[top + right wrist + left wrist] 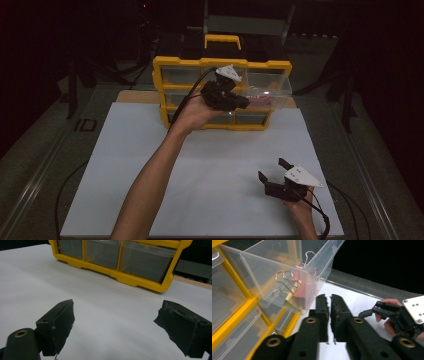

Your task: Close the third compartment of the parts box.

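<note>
A yellow organiser cabinet with clear drawers stands at the back of the white board. One clear drawer is pulled out at its upper right and holds several binder clips, red and gold with wire handles. My left gripper hangs just in front of that drawer's lower front corner. In the left gripper view its jaws are shut together with nothing between them, just below the drawer. My right gripper rests low at the board's front right, open and empty, facing the cabinet.
The cabinet has a yellow carry handle on top, and its other drawers are closed. Dark floor and stand legs surround the table. A cable trails from each gripper. White board lies between the two hands.
</note>
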The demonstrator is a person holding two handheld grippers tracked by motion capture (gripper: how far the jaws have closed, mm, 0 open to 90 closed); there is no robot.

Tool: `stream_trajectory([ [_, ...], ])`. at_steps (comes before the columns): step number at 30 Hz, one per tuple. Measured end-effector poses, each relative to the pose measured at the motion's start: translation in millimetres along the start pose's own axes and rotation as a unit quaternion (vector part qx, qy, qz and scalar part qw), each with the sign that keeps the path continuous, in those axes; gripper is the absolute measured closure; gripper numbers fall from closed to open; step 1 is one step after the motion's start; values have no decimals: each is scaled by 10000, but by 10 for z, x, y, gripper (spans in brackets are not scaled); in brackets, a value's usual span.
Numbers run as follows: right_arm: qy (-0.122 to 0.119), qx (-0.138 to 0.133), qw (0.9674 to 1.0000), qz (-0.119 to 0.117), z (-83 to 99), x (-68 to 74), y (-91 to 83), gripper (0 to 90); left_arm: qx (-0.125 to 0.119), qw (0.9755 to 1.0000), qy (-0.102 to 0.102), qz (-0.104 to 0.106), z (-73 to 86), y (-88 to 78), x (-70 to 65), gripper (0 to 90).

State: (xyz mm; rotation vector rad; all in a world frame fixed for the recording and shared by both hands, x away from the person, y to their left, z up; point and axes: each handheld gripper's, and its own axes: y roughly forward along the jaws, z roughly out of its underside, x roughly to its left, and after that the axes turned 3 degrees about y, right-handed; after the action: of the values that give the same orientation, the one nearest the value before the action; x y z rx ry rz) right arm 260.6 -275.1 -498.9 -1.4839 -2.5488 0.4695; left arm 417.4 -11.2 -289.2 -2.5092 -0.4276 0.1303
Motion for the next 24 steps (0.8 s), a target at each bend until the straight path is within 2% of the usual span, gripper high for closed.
stream_trajectory([
  [1, 2, 3, 10000, 2, 0, 0, 0, 126, -18, 10000, 4, -28, 0, 4, 0, 900],
  [8, 2, 0, 10000, -1, 0, 0, 0, 126, -118, 9999, -91, -39, -7, 37, 22, 900],
  [14, -2, -8, 10000, 1, 0, 0, 0, 126, -215, 9993, -291, -46, 0, 66, 77, 900],
  [24, 21, 6, 10000, -12, 0, 1, 13, 126, -290, 9988, -382, -18, -19, 105, 117, 900],
])
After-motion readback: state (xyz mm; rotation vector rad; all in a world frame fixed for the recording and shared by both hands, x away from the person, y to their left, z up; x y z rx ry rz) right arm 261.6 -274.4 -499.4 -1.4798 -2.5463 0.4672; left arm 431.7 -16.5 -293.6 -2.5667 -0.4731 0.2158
